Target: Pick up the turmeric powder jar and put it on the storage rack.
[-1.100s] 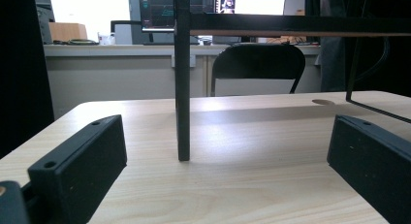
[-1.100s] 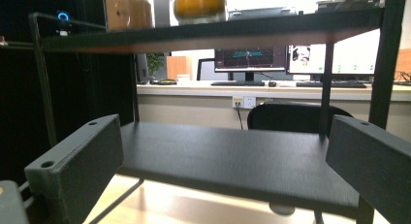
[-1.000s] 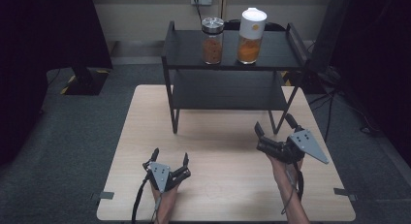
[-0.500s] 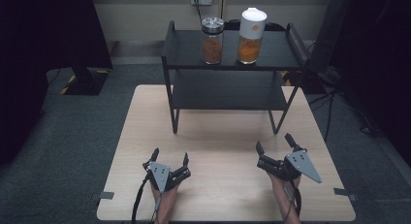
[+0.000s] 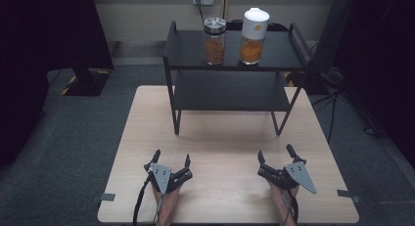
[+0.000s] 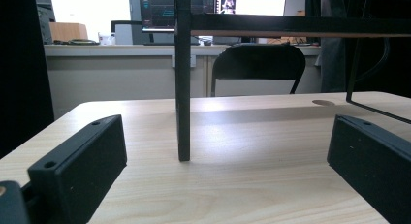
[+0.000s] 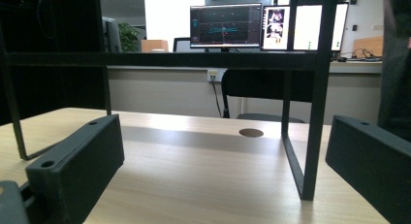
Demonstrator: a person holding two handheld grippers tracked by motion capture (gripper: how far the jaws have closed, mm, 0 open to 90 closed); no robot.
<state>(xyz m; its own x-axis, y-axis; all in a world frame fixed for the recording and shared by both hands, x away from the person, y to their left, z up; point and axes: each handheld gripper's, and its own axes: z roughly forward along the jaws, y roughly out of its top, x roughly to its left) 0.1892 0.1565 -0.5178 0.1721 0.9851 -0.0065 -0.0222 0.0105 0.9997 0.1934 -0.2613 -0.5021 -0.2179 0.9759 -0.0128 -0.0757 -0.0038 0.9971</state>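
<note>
Both my tools rest released on the desk (image 5: pixel 220 152), left tool (image 5: pixel 171 159) and right tool (image 5: pixel 275 154); the two jars (image 5: pixel 214 34) on the rack (image 5: pixel 235 91) show no readable label.

Black shelf (image 5: pixel 235 84) — pale wood table (image 5: pixel 220 152)

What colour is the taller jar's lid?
White; the taller jar's lid shows best in the high view.

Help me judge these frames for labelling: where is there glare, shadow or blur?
High view: dark, soft corners; the rack shades the table beneath. Left gripper view: blown-out window upper left, monitors washed, rack leg sharp. Right gripper view: bright backlit wall, near jaws slightly soft.
</note>
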